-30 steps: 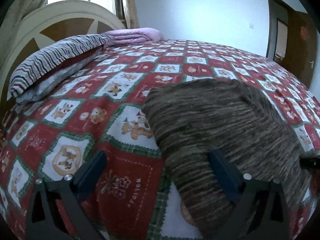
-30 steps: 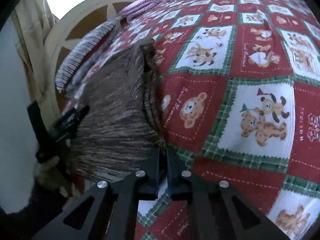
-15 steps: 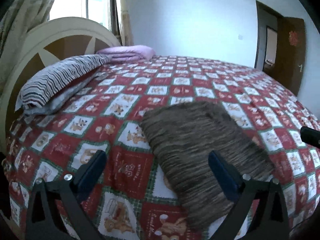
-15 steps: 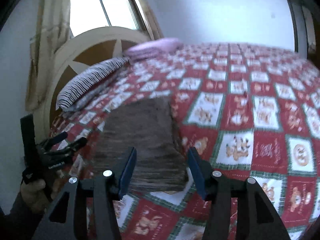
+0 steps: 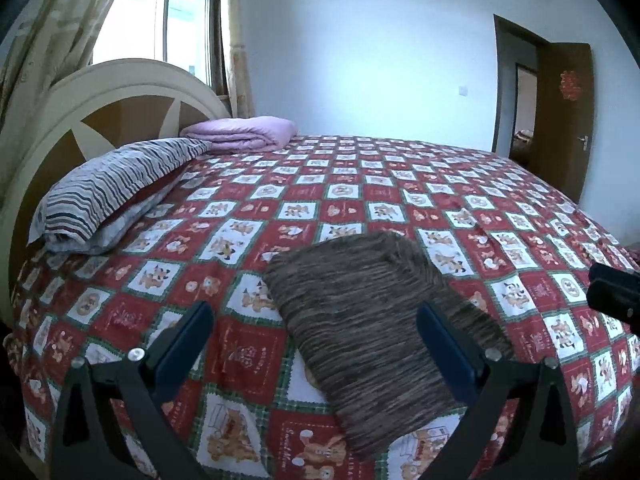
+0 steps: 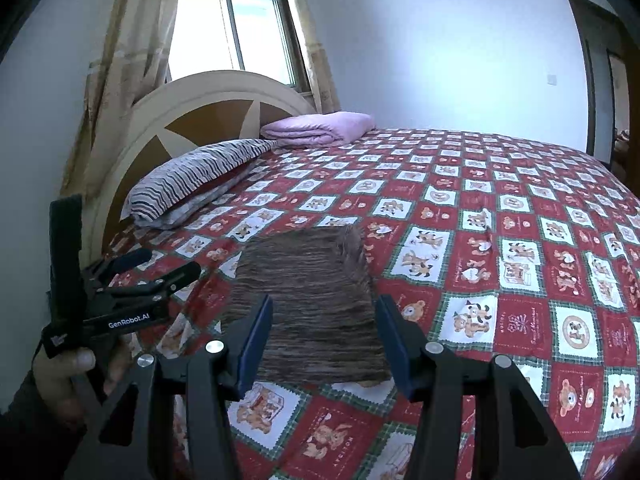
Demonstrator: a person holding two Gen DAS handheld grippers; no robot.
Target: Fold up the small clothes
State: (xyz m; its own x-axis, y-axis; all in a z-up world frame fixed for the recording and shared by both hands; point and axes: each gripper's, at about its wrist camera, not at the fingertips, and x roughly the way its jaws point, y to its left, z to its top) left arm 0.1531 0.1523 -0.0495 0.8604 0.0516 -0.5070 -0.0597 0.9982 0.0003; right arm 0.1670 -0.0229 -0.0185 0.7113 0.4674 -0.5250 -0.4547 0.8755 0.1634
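A brown striped knit garment (image 5: pixel 372 320) lies folded into a flat rectangle on the red patchwork bedspread (image 5: pixel 360 184); it also shows in the right wrist view (image 6: pixel 312 304). My left gripper (image 5: pixel 314 332) is open and empty, held above the garment's near left side. My right gripper (image 6: pixel 324 328) is open and empty, held above the garment's near edge. The left gripper also shows at the left of the right wrist view (image 6: pixel 156 264), away from the cloth. The right gripper's tip shows at the right edge of the left wrist view (image 5: pixel 616 296).
A striped pillow (image 5: pixel 116 188) lies by the cream and brown headboard (image 5: pixel 100 100) at the left. A folded lilac blanket (image 5: pixel 244 134) sits at the bed's far corner. A window with curtains (image 6: pixel 236 36) is behind. A brown door (image 5: pixel 564 112) stands open at the right.
The right gripper has opened and let go of the garment's edge. Both grippers have pulled back and up from the folded garment, which now lies flat on the bed.
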